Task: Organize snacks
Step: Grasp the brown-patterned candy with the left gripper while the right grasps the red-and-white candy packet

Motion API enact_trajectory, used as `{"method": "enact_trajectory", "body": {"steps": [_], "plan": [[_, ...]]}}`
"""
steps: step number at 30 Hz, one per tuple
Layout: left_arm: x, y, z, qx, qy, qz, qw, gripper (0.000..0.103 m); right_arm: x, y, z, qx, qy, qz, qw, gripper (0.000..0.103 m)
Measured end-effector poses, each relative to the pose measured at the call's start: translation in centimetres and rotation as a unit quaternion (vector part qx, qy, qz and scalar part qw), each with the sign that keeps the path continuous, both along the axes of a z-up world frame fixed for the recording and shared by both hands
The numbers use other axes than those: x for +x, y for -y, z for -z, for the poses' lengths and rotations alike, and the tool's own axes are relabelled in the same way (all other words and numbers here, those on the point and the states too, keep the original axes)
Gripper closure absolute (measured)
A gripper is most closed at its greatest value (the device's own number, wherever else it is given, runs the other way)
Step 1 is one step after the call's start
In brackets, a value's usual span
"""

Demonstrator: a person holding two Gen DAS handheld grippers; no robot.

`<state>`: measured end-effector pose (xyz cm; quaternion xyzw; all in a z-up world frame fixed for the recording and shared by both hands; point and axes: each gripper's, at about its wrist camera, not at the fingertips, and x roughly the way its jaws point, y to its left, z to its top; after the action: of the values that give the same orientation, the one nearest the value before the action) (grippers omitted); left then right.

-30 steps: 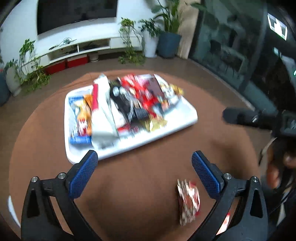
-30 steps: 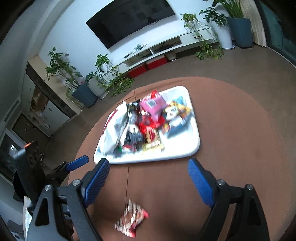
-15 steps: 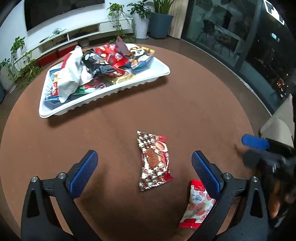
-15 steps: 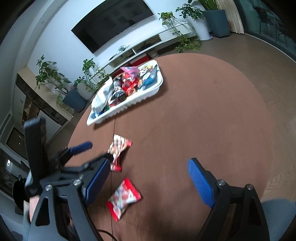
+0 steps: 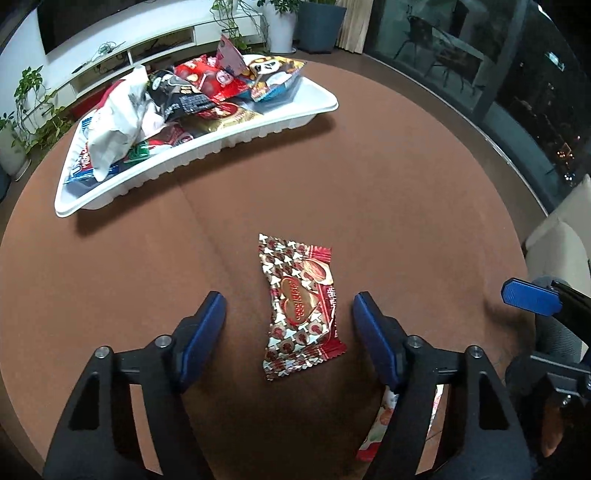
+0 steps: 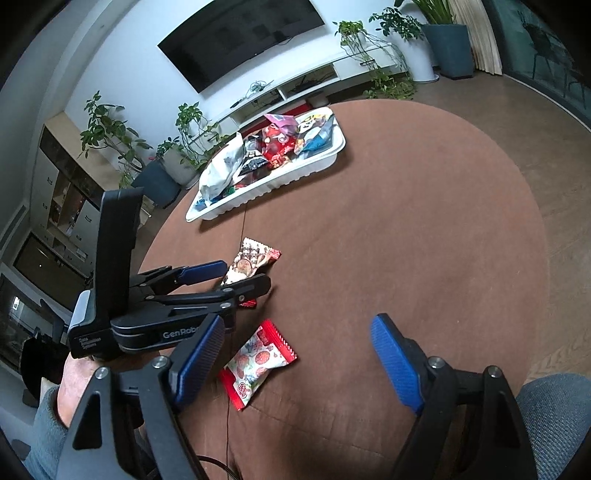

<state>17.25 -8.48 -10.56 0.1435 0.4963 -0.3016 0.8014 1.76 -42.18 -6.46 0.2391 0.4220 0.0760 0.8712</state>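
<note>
L wrist view: left claw (image 5: 288, 325) is closing w/ the silver-red snack packet (image 5: 300, 308) between its pads, not yet pinched, flat on the tabletop (image 5: 388, 206); I'd go lower and centre before squeezing; label unreadable. R wrist view: right claw (image 6: 297, 356) open, empty, over the strawberry-print packet (image 6: 258, 363); "GenRob…" shows on the other tool; white tray (image 6: 280, 175) well apart.

A dark television (image 6: 243, 35) is hanging on the white wall (image 6: 122, 74) above a long white cabinet (image 6: 291, 92). Potted plants (image 6: 391, 55) are standing along the brown floor (image 6: 517, 110). Dark glass windows (image 5: 480, 66) are lining the right side.
</note>
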Motion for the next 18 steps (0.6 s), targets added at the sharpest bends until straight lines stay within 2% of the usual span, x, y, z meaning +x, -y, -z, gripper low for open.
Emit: {"method": "enact_trajectory", "body": {"steps": [4,11,18], "plan": [[0.08,0.27,0.06,0.004,0.004,0.000,1.0000,0.038,-0.09,-0.15,0.00,-0.002,0.000,-0.002,1.000,0.019],[0.28,-0.34,-0.32,0.008,0.012,-0.003,0.9999,0.072,-0.24,-0.57,0.04,-0.006,-0.002,-0.007,1.000,0.019],[-0.13,0.42,-0.22,0.012,0.014,0.011,0.9998,0.074,-0.42,-0.96,-0.03,-0.013,-0.002,-0.009,1.000,0.020]]}}
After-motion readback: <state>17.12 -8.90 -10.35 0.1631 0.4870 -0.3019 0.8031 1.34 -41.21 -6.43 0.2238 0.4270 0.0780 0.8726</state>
